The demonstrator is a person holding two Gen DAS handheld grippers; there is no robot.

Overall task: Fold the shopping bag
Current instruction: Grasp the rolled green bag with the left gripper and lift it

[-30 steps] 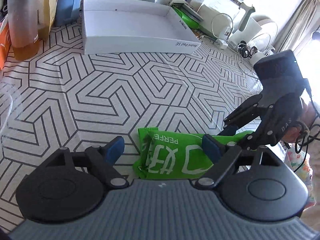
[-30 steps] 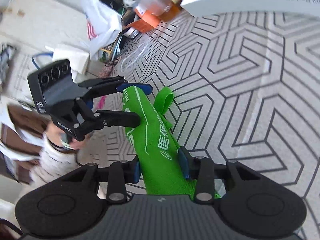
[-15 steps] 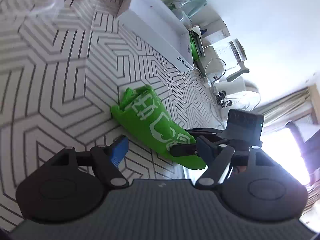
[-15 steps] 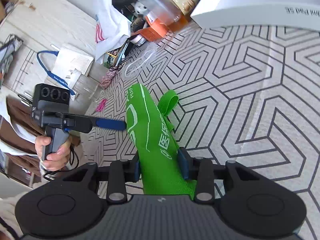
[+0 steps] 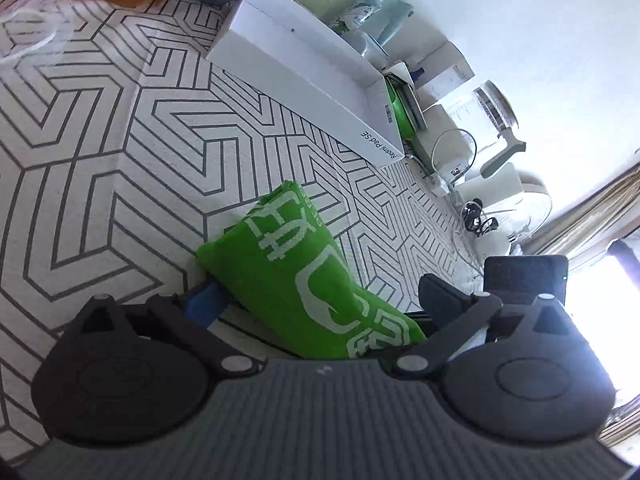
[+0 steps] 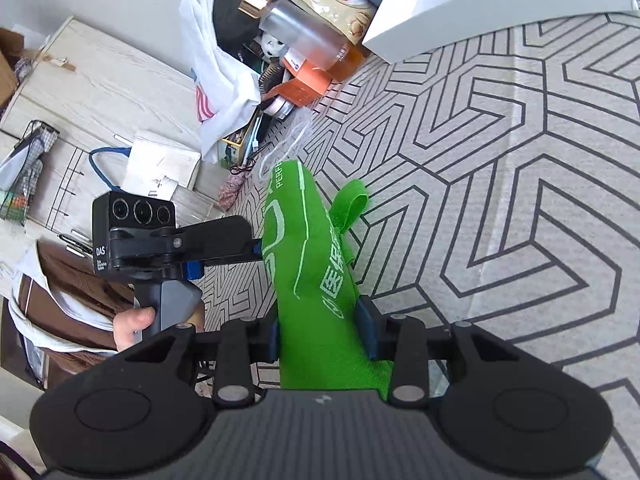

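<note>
In the left wrist view the green shopping bag (image 5: 304, 280), a soft woven cloth folded into a thick oblong with white printed lettering, lies on the table (image 5: 100, 160), whose covering is pale with a dark hexagonal line pattern; the left gripper (image 5: 320, 300) straddles it with jaws wide apart, its blue pad (image 5: 206, 304) just beside the bag's near corner, though I cannot tell whether it touches, and the other finger standing clear at the right. A flat white cardboard box (image 5: 304, 84) sits further back on the table. A second ago this view looked level over the table with the bag lying crosswise; now the view is rolled and the bag runs diagonally, closer between the fingers, the jaws having narrowed slightly. In the right wrist view the right gripper (image 6: 324, 332) is clamped on the bag's near end (image 6: 312, 272), both dark pads pressed into the cloth, a loop handle (image 6: 350, 206) sticking out at the side. The left gripper (image 6: 256, 254) reaches the bag's flank edge-on, held by a hand (image 6: 130, 326); a second ago it was turned so both its fingers showed
</note>
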